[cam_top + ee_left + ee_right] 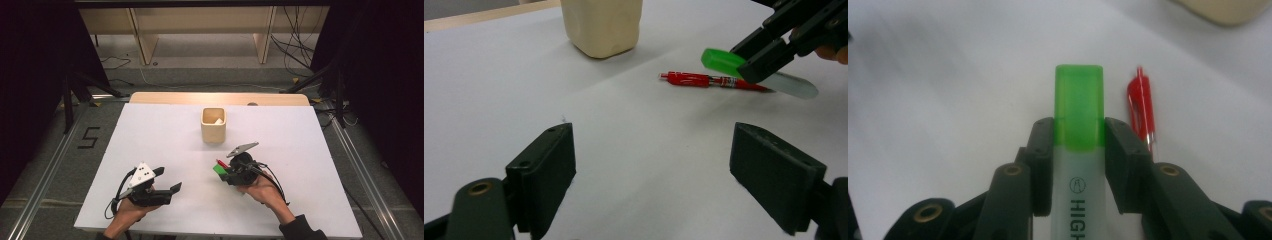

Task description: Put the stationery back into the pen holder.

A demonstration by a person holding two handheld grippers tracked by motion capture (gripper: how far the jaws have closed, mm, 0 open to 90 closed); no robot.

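My right gripper (1078,150) is shut on a green-capped highlighter (1078,107), its pale barrel running back between the jaws. From the left gripper view the highlighter (723,60) hangs just above the white table, held by the right gripper (756,62). A red pen (1141,107) lies flat on the table beside it, seen also as the red pen (706,80) and the red pen (220,162). My left gripper (167,180) rests low at the front left, open with nothing between its jaws (651,165). In the high view the right gripper (227,172) holds the highlighter (218,170) near the middle.
A cream square cup (213,125) stands upright at the table's middle back, with something pale inside; the cup (601,25) is beyond the pen. The white tabletop (150,135) ends at a wooden strip at the far side.
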